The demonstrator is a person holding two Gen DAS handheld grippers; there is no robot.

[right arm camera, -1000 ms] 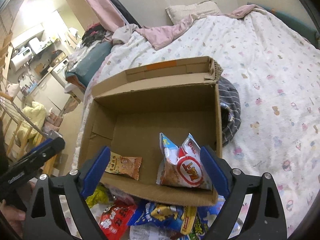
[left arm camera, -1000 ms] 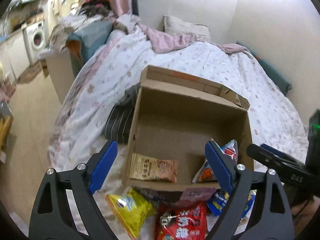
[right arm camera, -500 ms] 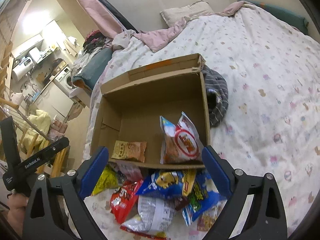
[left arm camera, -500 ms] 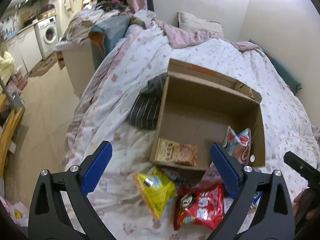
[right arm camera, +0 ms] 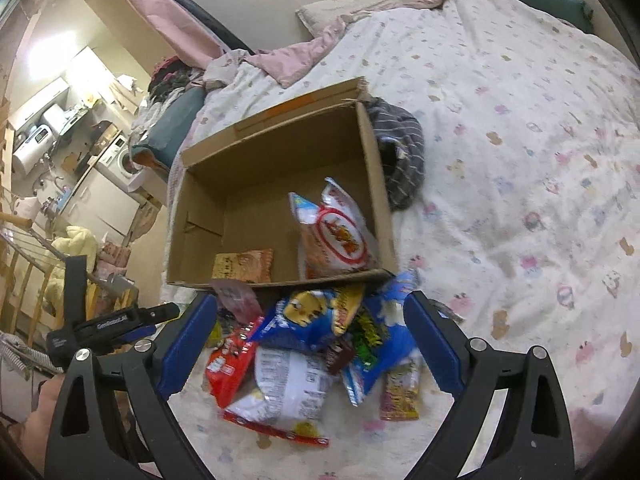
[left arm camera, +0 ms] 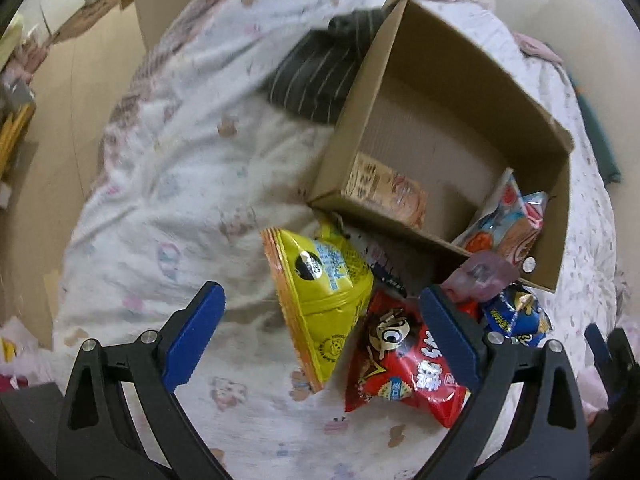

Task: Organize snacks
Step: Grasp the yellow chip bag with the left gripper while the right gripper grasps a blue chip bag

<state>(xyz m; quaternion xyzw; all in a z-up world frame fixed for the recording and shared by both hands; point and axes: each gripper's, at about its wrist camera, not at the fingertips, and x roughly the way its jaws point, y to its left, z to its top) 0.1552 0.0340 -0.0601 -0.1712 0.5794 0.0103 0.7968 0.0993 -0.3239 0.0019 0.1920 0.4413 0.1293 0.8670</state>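
Note:
An open cardboard box [left arm camera: 360,92] [right arm camera: 376,184] lies on the bed. Inside it are a tan snack packet [left arm camera: 386,190] [right arm camera: 244,266] and a white-orange chip bag [left arm camera: 504,220] [right arm camera: 336,236]. A pile of snacks lies in front of the box: a yellow bag [left arm camera: 320,296], a red bag [left arm camera: 404,364] [right arm camera: 228,368], a blue bag [right arm camera: 308,316] and a white bag [right arm camera: 288,392]. My left gripper [left arm camera: 324,340] is open and empty above the yellow bag. My right gripper [right arm camera: 308,344] is open and empty above the pile.
A dark striped garment [left arm camera: 316,76] [right arm camera: 400,160] lies beside the box. The patterned white duvet [right arm camera: 520,160] spreads to the right. The bed edge and floor [left arm camera: 60,120] are on the left. A pillow [right arm camera: 344,8] lies at the far end.
Both grippers have pulled back from the box toward the snack pile. The left one has dropped lower and closer over the yellow and red bags.

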